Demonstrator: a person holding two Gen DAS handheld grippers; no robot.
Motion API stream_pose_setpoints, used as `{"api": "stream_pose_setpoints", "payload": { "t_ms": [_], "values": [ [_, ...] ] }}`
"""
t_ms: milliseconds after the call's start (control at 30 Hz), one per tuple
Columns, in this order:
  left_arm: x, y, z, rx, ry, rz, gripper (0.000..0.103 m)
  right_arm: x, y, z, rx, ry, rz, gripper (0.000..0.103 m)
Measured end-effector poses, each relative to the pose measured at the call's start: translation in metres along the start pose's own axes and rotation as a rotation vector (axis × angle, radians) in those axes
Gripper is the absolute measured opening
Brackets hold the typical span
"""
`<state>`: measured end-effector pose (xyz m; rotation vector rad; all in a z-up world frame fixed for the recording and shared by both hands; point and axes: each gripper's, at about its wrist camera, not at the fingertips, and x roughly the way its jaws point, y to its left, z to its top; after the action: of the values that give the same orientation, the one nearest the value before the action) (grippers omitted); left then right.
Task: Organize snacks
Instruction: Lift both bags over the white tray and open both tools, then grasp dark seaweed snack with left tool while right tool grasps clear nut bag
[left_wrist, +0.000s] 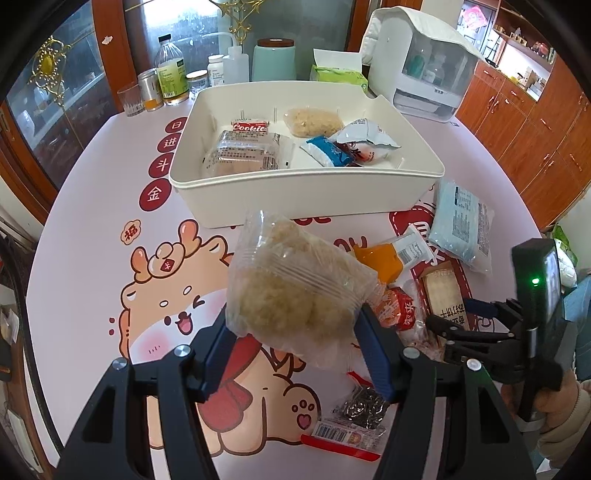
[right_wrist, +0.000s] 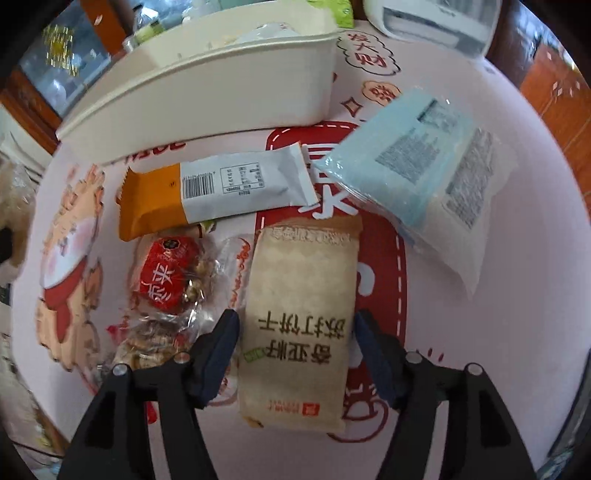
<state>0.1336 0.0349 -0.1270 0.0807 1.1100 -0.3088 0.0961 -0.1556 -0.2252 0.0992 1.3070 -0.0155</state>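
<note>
Right gripper (right_wrist: 297, 354) sits spread either side of the tan cracker pack (right_wrist: 299, 321), not pinching yet. Crackers snap easy, so I'd squeeze gently across the long edges, mid-pack.

Each tool (left_wrist: 295, 343) has black arms, silver screws and blue pads (left_wrist: 373, 354).

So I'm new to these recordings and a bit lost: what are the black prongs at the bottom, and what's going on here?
Those prongs are handheld grippers, one in each of a person's hands, each with its own camera. The left view shows the left gripper, its jaws shut on a clear bag of puffed snack. The white bin already holds snacks. In the right view, the right gripper has open jaws either side of a beige cracker pack on the table.
</note>
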Motion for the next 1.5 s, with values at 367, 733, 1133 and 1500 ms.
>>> {"api": "stream_pose_setpoints", "payload": {
  "t_ms": [367, 733, 1133, 1500],
  "values": [
    [-0.005, -0.003, 0.009, 0.001, -0.011, -0.006, 0.062, -0.044, -0.020, 0.001, 0.023, -0.070, 0.019, 0.054],
    [-0.030, -0.016, 0.089, 0.098, -0.154, 0.031, 0.062, -0.137, 0.028, 0.092, -0.110, -0.331, 0.120, 0.055],
    [0.003, 0.002, 0.199, 0.065, -0.265, 0.105, 0.075, -0.109, 0.042, 0.215, -0.098, -0.308, 0.122, 0.057],
    [0.025, 0.024, 0.202, -0.038, -0.238, 0.065, 0.099, -0.079, 0.040, 0.231, -0.083, -0.220, 0.123, 0.075]
  ]
}}
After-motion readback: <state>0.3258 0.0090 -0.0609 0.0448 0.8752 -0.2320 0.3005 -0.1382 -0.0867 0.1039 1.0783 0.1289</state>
